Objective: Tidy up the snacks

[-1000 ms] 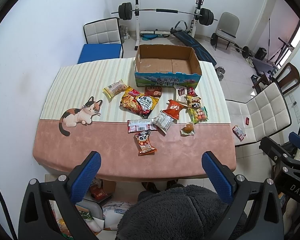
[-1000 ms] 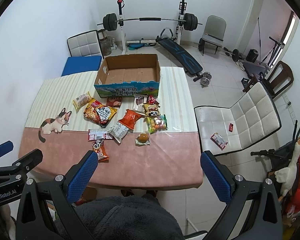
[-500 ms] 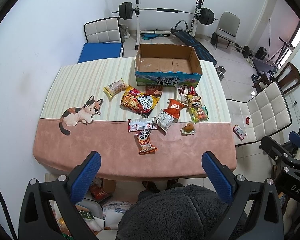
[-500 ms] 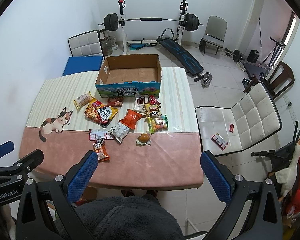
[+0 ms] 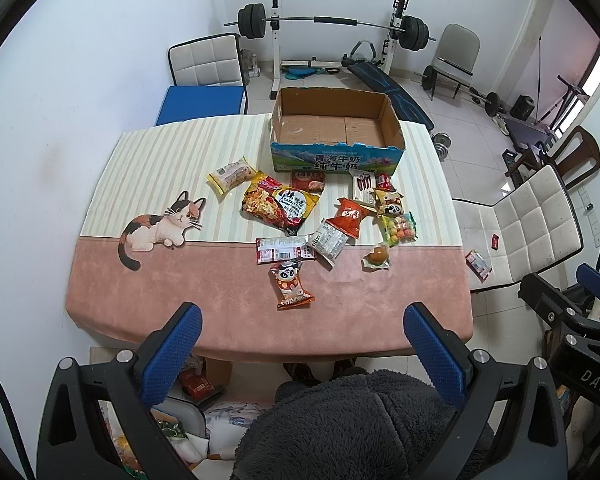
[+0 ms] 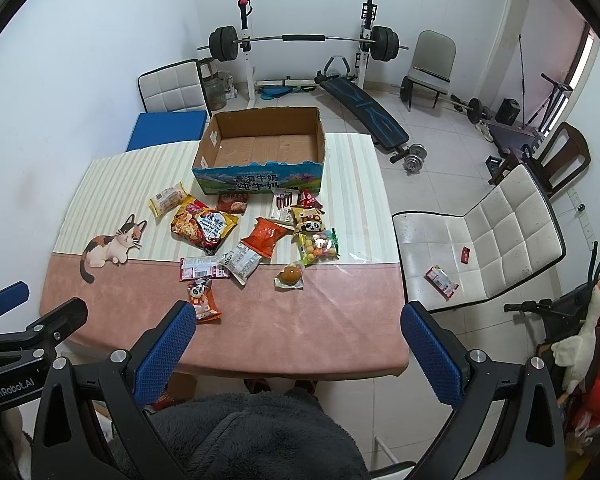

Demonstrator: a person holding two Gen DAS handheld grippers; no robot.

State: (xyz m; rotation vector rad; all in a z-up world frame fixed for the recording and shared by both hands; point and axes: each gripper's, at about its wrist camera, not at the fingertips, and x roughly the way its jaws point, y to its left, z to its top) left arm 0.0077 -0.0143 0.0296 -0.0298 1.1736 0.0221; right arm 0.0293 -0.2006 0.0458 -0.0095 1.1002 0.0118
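Cardboard box (image 5: 336,162) "青海牛奶 纯牛奶", left gripper (image 6: 8,388) "GenRobot.AI", right gripper (image 5: 592,376) "DAS"

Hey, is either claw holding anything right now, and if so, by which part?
Nothing is held. The left claw and right claw are both open and empty, above the near table edge; the snacks lie loose in front of the box.

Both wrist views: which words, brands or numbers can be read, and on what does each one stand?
"青海牛奶 纯牛奶": front wall of the cardboard box.
"GenRobot.AI": body of the left tongs, seen in the right wrist view.
"DAS": body of the right tongs, seen in the left wrist view.
Noodle packet: one large character, perhaps "辣"; the rest is blurred.
Other snack wrappers: print too small to read.
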